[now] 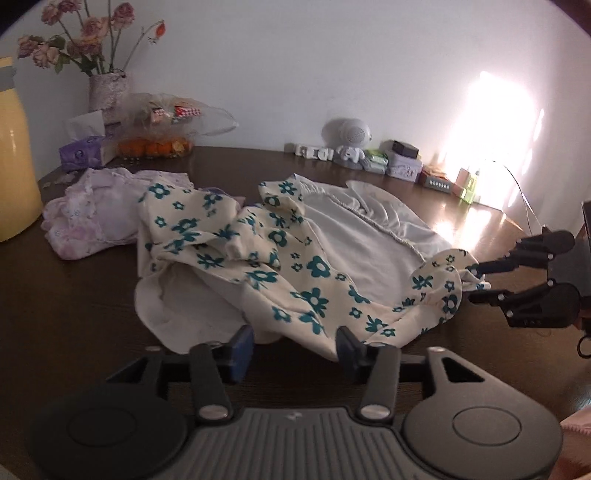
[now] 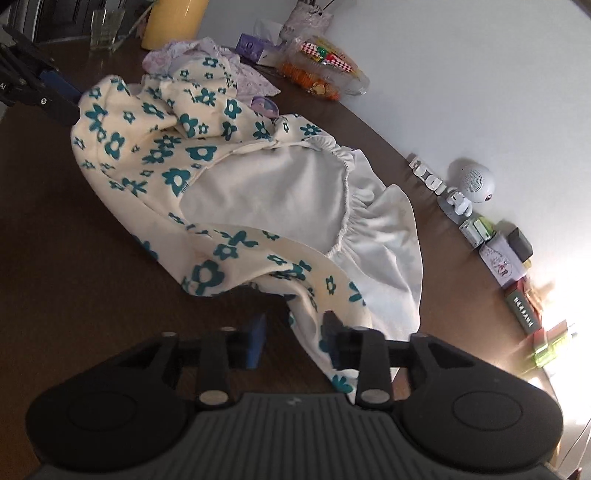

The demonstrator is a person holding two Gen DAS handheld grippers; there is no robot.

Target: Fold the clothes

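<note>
A cream garment with teal flowers (image 1: pixel 258 251) lies crumpled on the dark wooden table (image 1: pixel 74 302), its white lining and elastic waistband facing up; it also shows in the right wrist view (image 2: pixel 192 155). My left gripper (image 1: pixel 293 349) is open, its blue pads either side of the garment's near hem, fabric draping between them. My right gripper (image 2: pixel 295 336) is open with a fold of the garment hanging between its fingers; from the left wrist view it (image 1: pixel 476 282) sits at the garment's right corner.
A pale pink garment (image 1: pixel 92 214) lies bunched at the back left. A yellow jug (image 1: pixel 14 155), flower vase (image 1: pixel 107 88), tissue box (image 1: pixel 83 153), bag of oranges (image 1: pixel 159 146) and small boxes and a white speaker (image 1: pixel 347 134) line the wall. A glass (image 2: pixel 105 29) stands far left.
</note>
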